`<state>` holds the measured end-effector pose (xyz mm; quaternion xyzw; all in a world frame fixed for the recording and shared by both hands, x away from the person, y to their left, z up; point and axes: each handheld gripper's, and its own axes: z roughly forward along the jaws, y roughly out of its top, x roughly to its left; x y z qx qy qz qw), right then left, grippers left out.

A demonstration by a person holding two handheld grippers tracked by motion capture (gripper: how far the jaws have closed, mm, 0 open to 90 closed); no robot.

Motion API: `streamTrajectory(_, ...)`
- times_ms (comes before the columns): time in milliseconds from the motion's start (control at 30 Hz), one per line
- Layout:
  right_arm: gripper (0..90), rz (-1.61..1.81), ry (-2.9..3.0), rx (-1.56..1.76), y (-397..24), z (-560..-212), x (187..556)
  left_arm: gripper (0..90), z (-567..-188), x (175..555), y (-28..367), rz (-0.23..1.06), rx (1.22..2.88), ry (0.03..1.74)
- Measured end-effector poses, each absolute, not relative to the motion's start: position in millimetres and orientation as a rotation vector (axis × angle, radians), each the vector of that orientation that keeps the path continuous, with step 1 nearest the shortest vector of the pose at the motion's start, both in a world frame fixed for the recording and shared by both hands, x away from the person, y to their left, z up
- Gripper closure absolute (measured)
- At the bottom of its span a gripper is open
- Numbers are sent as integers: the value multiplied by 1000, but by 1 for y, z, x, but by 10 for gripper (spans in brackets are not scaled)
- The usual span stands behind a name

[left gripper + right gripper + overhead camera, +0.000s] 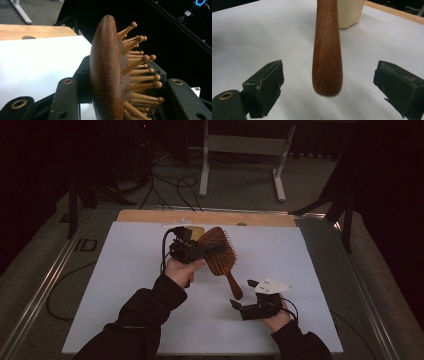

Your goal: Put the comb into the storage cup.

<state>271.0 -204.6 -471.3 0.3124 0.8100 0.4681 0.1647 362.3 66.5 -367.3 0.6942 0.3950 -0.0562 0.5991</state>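
Hairbrush lifted at frame centre, head pinched by left gripper; right gripper spread, handle released. Placement remaining.

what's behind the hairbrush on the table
Behind the wooden hairbrush, a cream block-like thing sits on the white sheet; in the high view the left gripper and the brush head cover most of it, so its full shape stays hidden.
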Motion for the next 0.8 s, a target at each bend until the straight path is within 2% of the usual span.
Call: streamTrajectory(800,89,1428,2276,845,-227,-475,266,528,-333,385,102,-25,1591,954)
